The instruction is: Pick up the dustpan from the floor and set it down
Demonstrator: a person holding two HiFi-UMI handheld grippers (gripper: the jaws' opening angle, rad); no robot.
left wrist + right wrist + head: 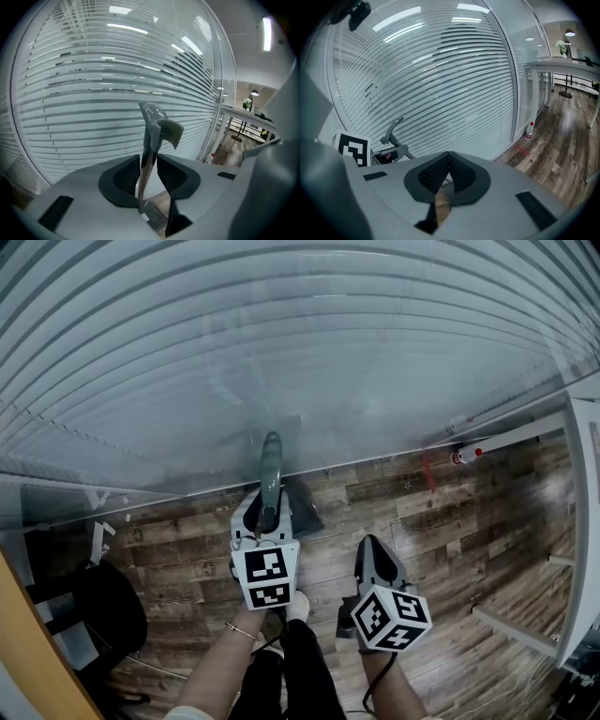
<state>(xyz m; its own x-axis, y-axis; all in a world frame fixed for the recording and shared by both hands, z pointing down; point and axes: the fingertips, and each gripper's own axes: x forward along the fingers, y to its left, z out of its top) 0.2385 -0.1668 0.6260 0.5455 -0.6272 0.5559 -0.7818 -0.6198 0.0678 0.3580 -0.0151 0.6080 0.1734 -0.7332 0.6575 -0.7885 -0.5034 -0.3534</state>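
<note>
Holding the dustpan [271,468] by its long grey handle, my left gripper [269,510] has its jaws clamped on the stem low down. The hooked top stands well above them, close to the glass wall [281,352]. The dark pan sits below at the foot of that wall. From the head view I think it rests on the floor [450,521], though the steep angle leaves me unsure that it touches. My right gripper [371,547] hangs beside it with its jaws together on nothing.

My worry is the handle. It looks tall and top-heavy to me, and the pads grip only a narrow stem, so a slack hold could let it swing and knock the glass. If the pan is not flat when I let go, I expect the whole thing to topple, either against the wall or back toward my shoe [298,606]. The boards look smooth, so the pan may also skid away from the wall as the weight settles. With the right gripper idle and closed, I would have nothing ready to catch it.

The floor is dark wood plank, worn and patchy. The glass carries horizontal blinds right across. A red-capped bottle [466,455] stands by a white table frame [516,432] to the right.
</note>
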